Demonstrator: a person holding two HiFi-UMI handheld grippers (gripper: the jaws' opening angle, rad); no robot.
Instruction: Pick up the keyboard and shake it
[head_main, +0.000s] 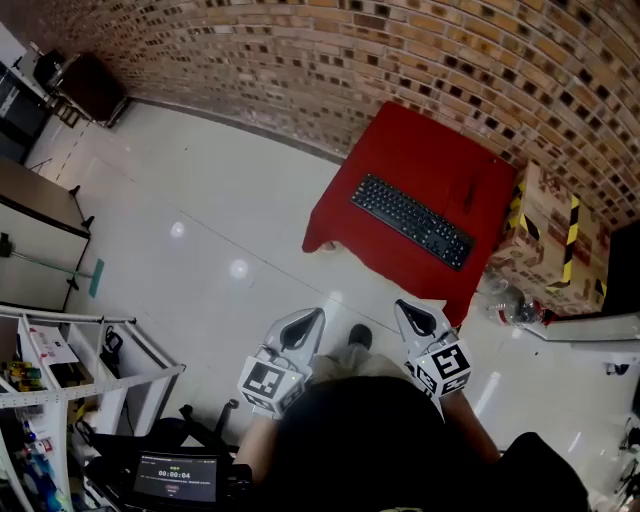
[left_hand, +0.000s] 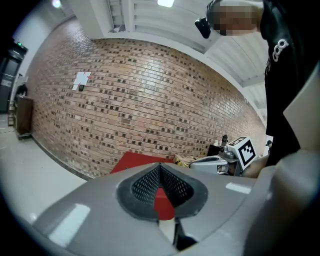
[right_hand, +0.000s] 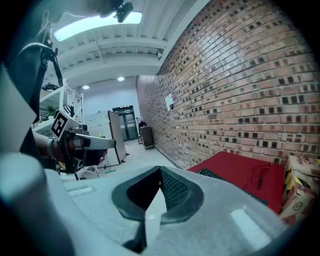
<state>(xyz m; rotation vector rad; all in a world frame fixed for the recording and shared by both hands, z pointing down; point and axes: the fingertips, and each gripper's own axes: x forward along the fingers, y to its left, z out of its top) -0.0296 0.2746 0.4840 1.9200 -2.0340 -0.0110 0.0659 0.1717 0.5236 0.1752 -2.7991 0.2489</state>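
Showing the approach stage, before any contact. You hold the left gripper (head_main: 314, 316) and the right gripper (head_main: 403, 306) side by side, close in front of your body, both angled slightly downward. Each has its jaws pressed fully together with nothing between the pads. This looks like a sensible carrying posture, since nothing lies within reach to grasp.

The keyboard (head_main: 412, 221) lies ahead of both grippers and well apart from them, a little nearer the right gripper's line than the left's. It rests flat and diagonal on the table (head_main: 420, 140), with both short ends clear of other things. That placement probably suits one gripper at each end, so you would need to open both before arriving. A thin cable (head_main: 468, 190) lies just beyond the keyboard, apart from it as far as can be told.

Surface and room: a red cloth (head_main: 330, 225) drapes the table and hangs over its edges. It looks soft, so the keyboard should lift without snagging. Between the grippers and the table is pale, glossy floor (head_main: 200, 210). Beyond the table a brick wall (head_main: 380, 50) closes the room. Cardboard boxes (head_main: 545, 235) with striped tape stand further out on the right gripper's side, next to the table — and a white shelf rack (head_main: 70, 345) stands off to the left gripper's side.
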